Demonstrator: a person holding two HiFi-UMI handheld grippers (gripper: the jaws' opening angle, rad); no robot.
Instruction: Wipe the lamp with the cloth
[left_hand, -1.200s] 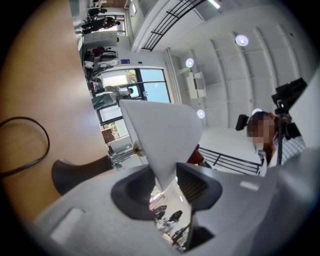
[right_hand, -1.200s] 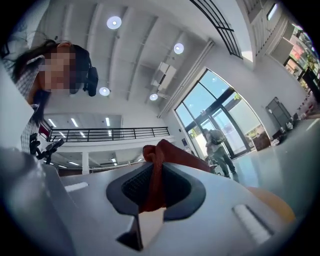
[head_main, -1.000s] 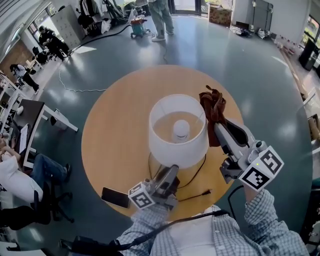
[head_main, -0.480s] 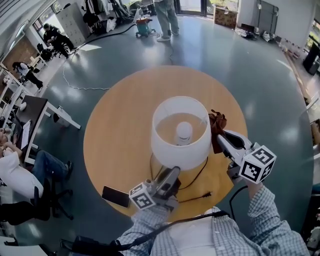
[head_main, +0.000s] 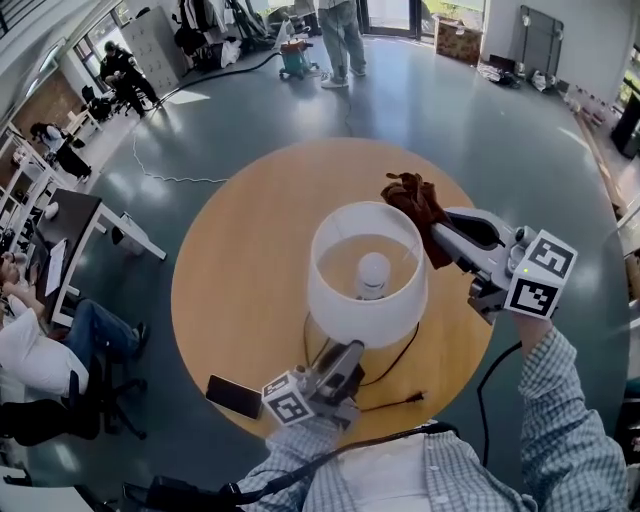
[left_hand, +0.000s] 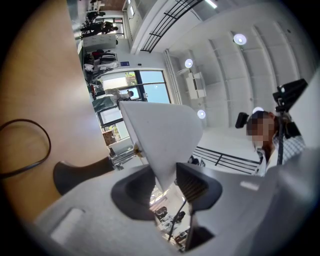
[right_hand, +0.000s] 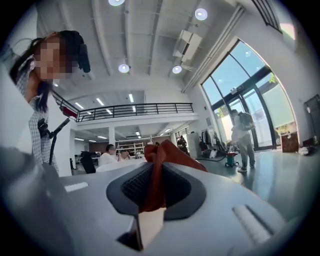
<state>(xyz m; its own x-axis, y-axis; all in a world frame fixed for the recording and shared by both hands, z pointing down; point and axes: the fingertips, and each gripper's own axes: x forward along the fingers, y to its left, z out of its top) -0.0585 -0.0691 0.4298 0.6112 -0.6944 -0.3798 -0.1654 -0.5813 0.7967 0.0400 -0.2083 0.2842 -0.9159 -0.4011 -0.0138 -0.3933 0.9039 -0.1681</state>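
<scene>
Head view: the cloth (head_main: 412, 198) was clamped in the right gripper (head_main: 446, 233) at one o'clock of the lamp (head_main: 372, 272). The six-o'clock rim of its shade (head_main: 340, 305) was pinched by the left gripper (head_main: 344, 354).

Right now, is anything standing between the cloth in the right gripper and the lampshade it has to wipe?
Nothing visible does. The cloth, clamped in the right gripper, sits right beside the lampshade's far right rim; whether they touch is unclear. The left gripper grips the shade's near bottom edge, clear of that side.

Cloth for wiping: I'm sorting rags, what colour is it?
The crumpled fabric cloth is reddish-brown; head view shows it best.
</scene>
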